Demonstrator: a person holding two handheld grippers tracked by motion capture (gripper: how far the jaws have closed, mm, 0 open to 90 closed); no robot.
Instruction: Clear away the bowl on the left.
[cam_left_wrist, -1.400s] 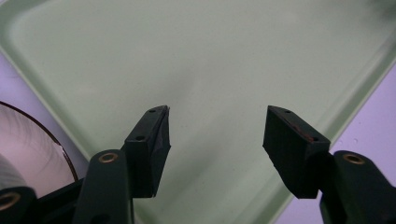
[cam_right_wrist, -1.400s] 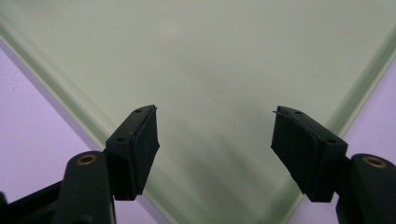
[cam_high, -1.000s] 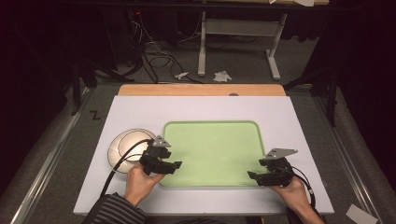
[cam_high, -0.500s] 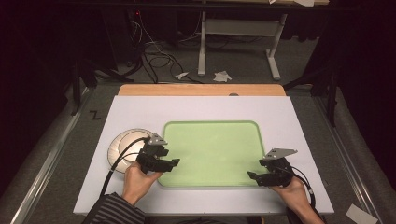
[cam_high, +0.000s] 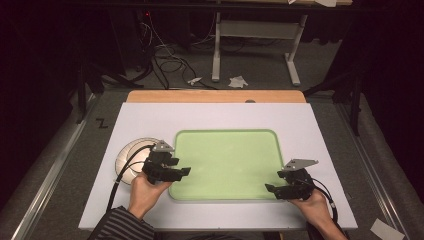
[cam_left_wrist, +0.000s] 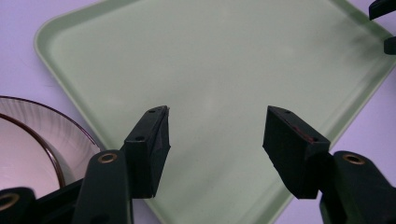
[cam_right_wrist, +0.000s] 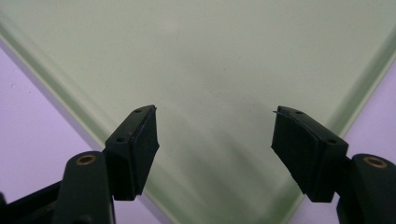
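Lying flat between both grippers, the green tray (cam_high: 227, 162) holds nothing; its long axis runs from one gripper to the other. The left gripper (cam_high: 175, 172) hovers over the tray's near-left corner, jaws wide apart and gripping nothing. The right gripper (cam_high: 274, 190) hovers over the near-right corner, jaws likewise spread and unloaded. Just outboard of the left gripper sits a glass plate (cam_high: 131, 155). Everything rests on a white tabletop (cam_high: 215, 117); beyond it lie grey floor and cables (cam_high: 165, 65).
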